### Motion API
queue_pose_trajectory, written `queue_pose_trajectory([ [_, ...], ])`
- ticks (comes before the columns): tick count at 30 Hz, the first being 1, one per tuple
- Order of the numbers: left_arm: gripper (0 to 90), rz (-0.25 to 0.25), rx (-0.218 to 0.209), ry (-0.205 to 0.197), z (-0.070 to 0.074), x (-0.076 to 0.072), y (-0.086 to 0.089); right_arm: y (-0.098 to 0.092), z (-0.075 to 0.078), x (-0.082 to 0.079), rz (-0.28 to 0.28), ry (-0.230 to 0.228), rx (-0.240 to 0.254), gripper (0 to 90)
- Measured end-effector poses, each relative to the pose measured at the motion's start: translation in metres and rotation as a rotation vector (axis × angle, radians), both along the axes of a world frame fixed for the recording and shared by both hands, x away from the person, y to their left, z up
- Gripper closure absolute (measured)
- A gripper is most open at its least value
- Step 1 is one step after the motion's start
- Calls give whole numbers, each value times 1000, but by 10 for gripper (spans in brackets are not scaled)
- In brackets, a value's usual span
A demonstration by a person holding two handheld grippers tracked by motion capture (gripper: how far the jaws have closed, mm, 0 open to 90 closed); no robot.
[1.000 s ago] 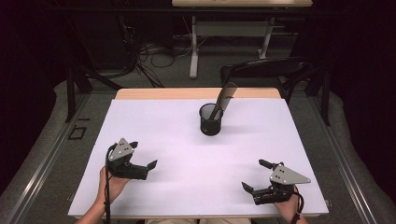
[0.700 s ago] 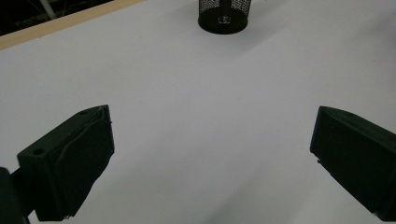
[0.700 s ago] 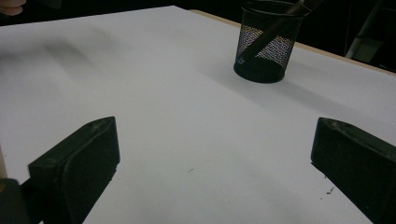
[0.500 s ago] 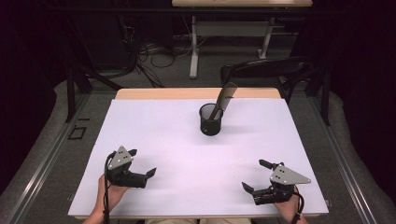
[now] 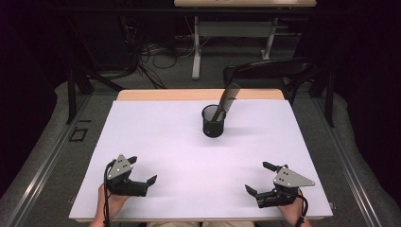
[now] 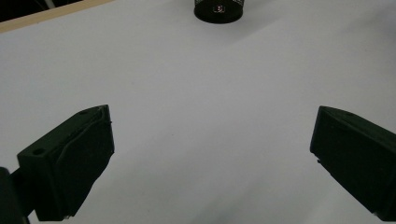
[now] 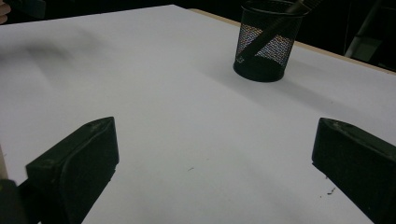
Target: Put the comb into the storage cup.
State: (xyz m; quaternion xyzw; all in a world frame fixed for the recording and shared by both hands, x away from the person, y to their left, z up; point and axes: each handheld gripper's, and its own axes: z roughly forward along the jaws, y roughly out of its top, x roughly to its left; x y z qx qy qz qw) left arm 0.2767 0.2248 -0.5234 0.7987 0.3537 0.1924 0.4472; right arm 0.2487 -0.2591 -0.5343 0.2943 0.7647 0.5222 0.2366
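A black mesh cup (image 5: 213, 121) stands on the white table top (image 5: 165, 137), just right of centre toward the far side. A dark flat tool (image 5: 227, 97) leans in it, tilted to the right. My left gripper (image 5: 142, 169) rests near the front left edge, open with nothing between its jaws. My right gripper (image 5: 257, 177) sits open and empty at the front right. The left gripper view has the cup (image 6: 218, 11) far ahead of the wide-spread gripper (image 6: 212, 123). From the right gripper (image 7: 215, 130), the cup (image 7: 265, 46) and leaning tool (image 7: 275, 23) lie ahead to the right.
A bare wooden strip (image 5: 156, 94) runs along the table's far edge. A black chair (image 5: 274, 71) stands behind the table at the far right. Beyond it are desk legs and cables (image 5: 151, 52) on the floor. The other hand (image 7: 3, 11) shows at the right gripper view's top-left corner.
My left gripper has drawn back toward the near edge of the table, still open. The right gripper and the cup have not moved.
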Motion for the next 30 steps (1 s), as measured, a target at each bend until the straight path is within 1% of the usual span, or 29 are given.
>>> queue_pose_trajectory([
  [5,0,6,2,6,-3,-5,0,0,0,0,-2,4,1,1],
  [8,0,10,-4,10,-5,-8,1,0,0,0,-1,8,-3,1],
  [9,0,7,2,10,-5,-8,2,0,0,0,-1,9,-3,0],
  [10,0,7,1,9,-5,-9,2,0,0,0,1,16,0,0],
  [16,0,18,8,-5,-5,-14,4,1,-1,0,0,19,0,0],
  [17,0,16,14,-7,-6,-15,4,1,-1,0,0,19,0,0],
  [18,0,17,10,-5,-7,-16,4,1,-1,0,0,18,-1,0],
  [20,0,10,11,5,-9,-17,3,0,-1,0,0,19,0,0],
  [21,0,6,19,3,-9,-17,3,0,-1,0,0,20,-3,0],
  [22,0,6,19,-1,-9,-17,2,0,-1,0,1,20,-3,0],
  [26,0,4,-4,-1,-8,-13,4,1,-2,0,6,22,-7,0],
  [30,0,-3,-14,8,-8,-10,4,1,-2,0,4,28,-4,0],
])
